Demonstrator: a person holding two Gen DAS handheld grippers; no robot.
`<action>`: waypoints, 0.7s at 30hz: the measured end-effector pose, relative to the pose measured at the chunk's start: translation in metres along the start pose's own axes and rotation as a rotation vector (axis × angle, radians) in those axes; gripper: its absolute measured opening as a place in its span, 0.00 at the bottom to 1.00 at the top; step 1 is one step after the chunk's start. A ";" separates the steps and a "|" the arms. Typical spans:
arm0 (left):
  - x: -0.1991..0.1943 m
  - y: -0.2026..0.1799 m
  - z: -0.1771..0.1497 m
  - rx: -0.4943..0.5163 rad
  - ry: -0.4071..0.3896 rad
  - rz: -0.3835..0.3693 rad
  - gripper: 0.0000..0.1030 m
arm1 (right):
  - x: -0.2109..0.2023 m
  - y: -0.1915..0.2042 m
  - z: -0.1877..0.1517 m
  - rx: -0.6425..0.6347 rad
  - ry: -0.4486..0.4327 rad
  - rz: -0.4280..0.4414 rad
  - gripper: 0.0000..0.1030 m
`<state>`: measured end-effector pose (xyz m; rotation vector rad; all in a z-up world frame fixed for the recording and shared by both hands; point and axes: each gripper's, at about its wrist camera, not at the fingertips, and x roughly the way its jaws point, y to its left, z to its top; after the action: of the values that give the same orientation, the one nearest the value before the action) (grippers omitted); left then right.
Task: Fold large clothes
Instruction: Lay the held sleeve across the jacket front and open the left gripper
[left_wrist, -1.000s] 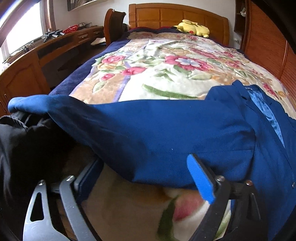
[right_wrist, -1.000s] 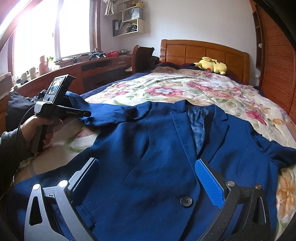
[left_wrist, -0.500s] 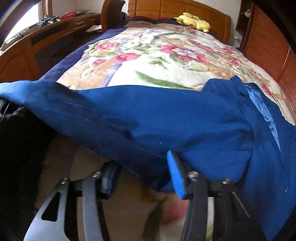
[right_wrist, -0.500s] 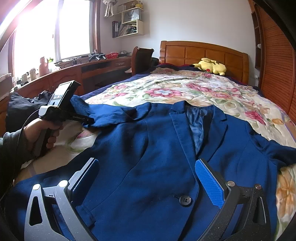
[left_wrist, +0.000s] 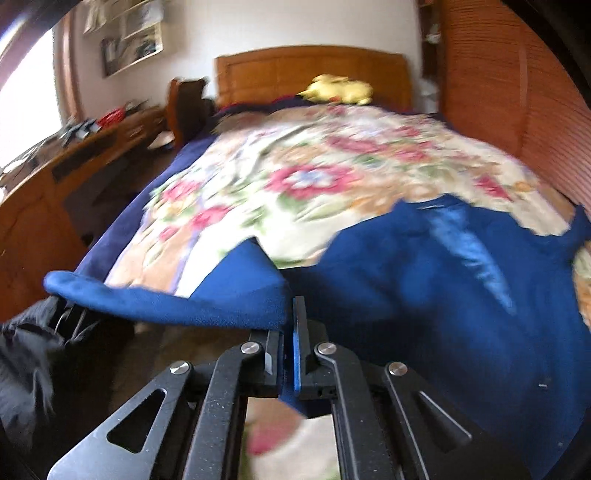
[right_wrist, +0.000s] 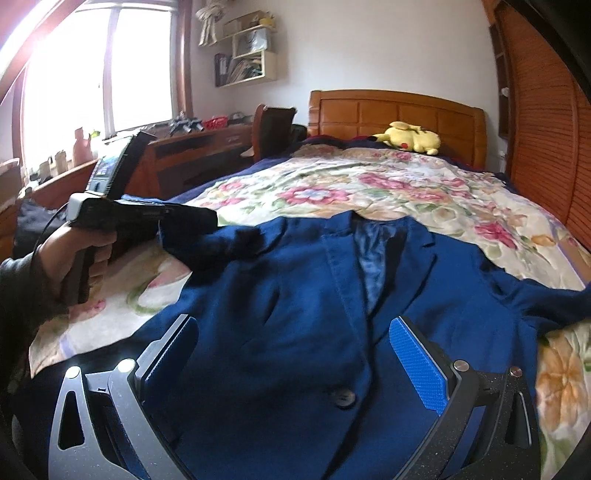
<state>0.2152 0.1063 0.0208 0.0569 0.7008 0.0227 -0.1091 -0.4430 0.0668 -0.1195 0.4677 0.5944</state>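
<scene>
Now: blue blazer (right_wrist: 295, 314) spread front-up on floral bedspread (right_wrist: 369, 184), collar toward headboard (right_wrist: 395, 110). Left tongs (left_wrist: 289, 332) pressed together on blazer sleeve (left_wrist: 207, 299), sleeve edge pinched between pads and raised off bedspread; same sleeve (right_wrist: 207, 240) seen lifted from right wrist view, left hand (right_wrist: 81, 258) on handle. Right tongs (right_wrist: 295, 354) wide apart, hovering above blazer front near button (right_wrist: 343, 397). Yellow plush toy (right_wrist: 408, 136) by headboard.
</scene>
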 end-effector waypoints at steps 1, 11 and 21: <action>-0.004 -0.008 0.002 0.016 -0.004 -0.014 0.03 | -0.001 -0.003 0.000 0.009 -0.003 -0.004 1.00; -0.028 -0.064 -0.021 0.166 0.017 -0.087 0.07 | -0.002 -0.001 -0.004 0.030 -0.008 -0.018 1.00; -0.048 -0.031 -0.065 0.137 0.030 -0.119 0.44 | 0.000 -0.005 -0.004 0.023 -0.006 -0.003 1.00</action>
<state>0.1363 0.0768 0.0004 0.1468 0.7344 -0.1390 -0.1075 -0.4483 0.0633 -0.0965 0.4684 0.5866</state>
